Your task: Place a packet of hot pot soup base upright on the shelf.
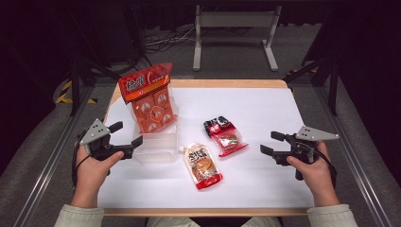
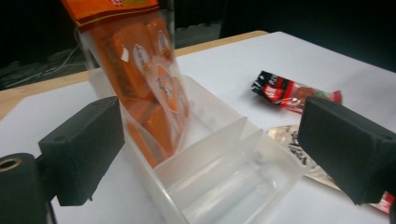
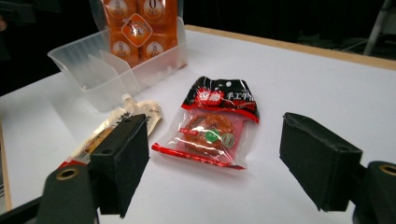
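An orange snack bag (image 1: 149,97) stands upright in the far compartment of a clear bin (image 1: 158,146) on the white counter (image 1: 265,113); left claw (image 1: 125,137) beside the bin and right claw (image 1: 268,142) both gape wide, empty

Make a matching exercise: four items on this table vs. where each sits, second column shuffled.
Things:
1. orange bag
2. spout pouch
3. red-black packet
4. clear bin

Places:
A. flat on the table, right of the bin's near end
B. standing in the bin's far compartment
C. in front of the left gripper's open jaws
D. flat on the table, in front of the right gripper

Pairs: 1-B, 2-A, 3-D, 4-C
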`<state>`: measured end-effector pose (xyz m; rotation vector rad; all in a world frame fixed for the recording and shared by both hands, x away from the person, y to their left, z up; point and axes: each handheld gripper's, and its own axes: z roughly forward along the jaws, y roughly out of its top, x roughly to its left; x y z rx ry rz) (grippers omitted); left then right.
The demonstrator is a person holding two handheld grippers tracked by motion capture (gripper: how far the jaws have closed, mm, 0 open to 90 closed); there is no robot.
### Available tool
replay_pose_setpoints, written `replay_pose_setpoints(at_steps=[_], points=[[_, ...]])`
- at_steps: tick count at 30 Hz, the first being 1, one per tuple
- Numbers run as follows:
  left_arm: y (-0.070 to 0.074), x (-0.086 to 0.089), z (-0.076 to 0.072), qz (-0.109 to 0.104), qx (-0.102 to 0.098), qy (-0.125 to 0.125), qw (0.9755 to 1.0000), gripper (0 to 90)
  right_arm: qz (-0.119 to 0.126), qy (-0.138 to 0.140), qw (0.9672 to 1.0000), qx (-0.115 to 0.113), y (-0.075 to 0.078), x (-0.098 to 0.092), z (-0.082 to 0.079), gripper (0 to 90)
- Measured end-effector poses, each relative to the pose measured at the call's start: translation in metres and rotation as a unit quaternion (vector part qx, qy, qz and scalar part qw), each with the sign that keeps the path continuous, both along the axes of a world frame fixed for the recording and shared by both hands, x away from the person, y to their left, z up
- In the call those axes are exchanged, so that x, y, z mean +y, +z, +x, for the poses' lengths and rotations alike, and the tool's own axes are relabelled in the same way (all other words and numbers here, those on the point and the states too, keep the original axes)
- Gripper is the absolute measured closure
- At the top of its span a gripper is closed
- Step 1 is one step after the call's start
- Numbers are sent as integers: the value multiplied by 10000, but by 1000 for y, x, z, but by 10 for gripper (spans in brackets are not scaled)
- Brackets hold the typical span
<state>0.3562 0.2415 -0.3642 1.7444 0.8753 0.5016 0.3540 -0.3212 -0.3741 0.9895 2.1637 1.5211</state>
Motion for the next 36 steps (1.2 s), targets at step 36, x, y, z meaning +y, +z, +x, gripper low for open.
replay_pose_setpoints(at_steps=[36], points=[[-8, -11, -30, -94, 48, -423, 9990, 111, -667, 494, 9964, 199, 2, 67, 100, 315]])
